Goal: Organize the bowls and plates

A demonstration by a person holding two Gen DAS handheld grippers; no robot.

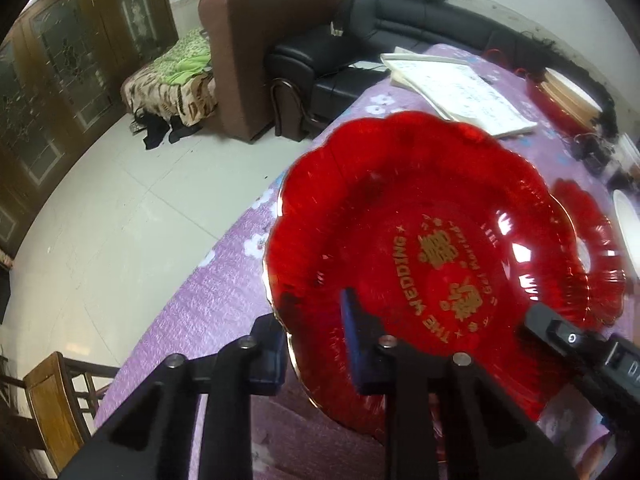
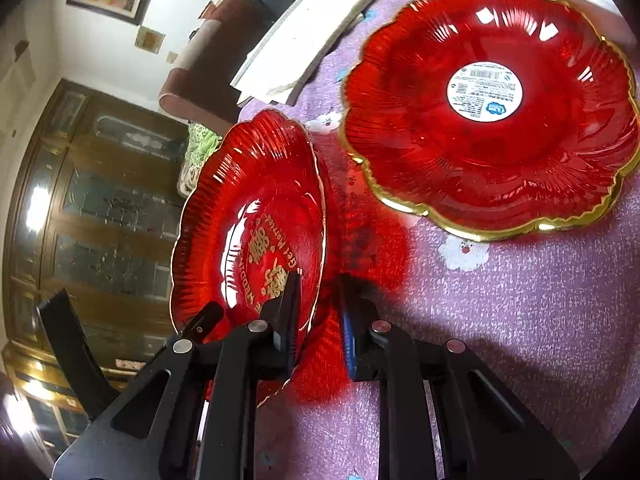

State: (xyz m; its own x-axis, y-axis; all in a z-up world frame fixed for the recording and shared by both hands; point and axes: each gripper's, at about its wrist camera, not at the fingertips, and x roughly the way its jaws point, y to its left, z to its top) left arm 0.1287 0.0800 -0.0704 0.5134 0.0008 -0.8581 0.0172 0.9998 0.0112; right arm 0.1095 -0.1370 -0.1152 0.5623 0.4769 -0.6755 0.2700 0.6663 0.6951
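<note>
Table: purple floral cloth carrying plates.
Grippers: left gripper and right gripper pinching wedding plate rim, tilting it, probably for stacking on stickered plate.

The left gripper pinches the lettered red plate's rim. The right gripper clamps the opposite rim, tilted downward.

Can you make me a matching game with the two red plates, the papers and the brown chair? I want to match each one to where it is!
Things:
1. plate with gold writing
2. plate with white sticker
3. papers
4. brown armchair

Places:
a. standing on the floor
b. lying flat on the purple cloth
c. tilted up off the cloth
d. stacked on the cloth, beyond the plates

Pairs: 1-c, 2-b, 3-d, 4-a
</note>
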